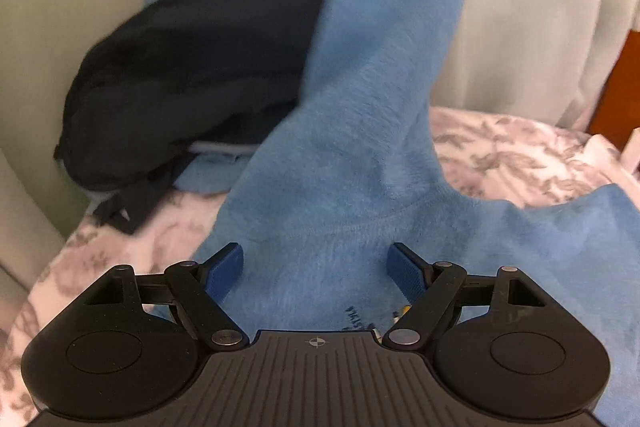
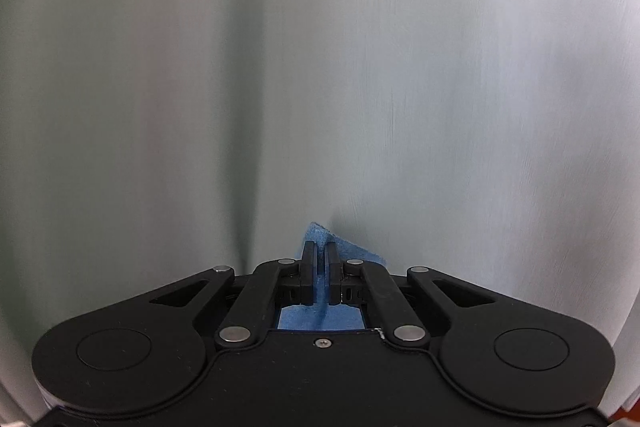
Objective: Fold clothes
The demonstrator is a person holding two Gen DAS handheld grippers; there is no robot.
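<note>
A fuzzy light blue garment (image 1: 360, 163) lies on the bed, with one part pulled up tall toward the top of the left wrist view. My left gripper (image 1: 318, 265) hovers over its lower body, jaws wide apart, pads (image 1: 224, 271) not pressing the fleece. In the right wrist view my right gripper (image 2: 320, 259) is shut on a pinch of the same blue garment (image 2: 352, 249); a small corner pokes out past the fingertips and more blue cloth shows under the jaws.
A dark navy bundle of clothing (image 1: 192, 79) is piled at the back left on the floral bedspread (image 1: 512, 155). Pale green curtains (image 2: 320, 67) hang behind the bed. An orange-brown wooden edge (image 1: 620, 87) stands at the far right.
</note>
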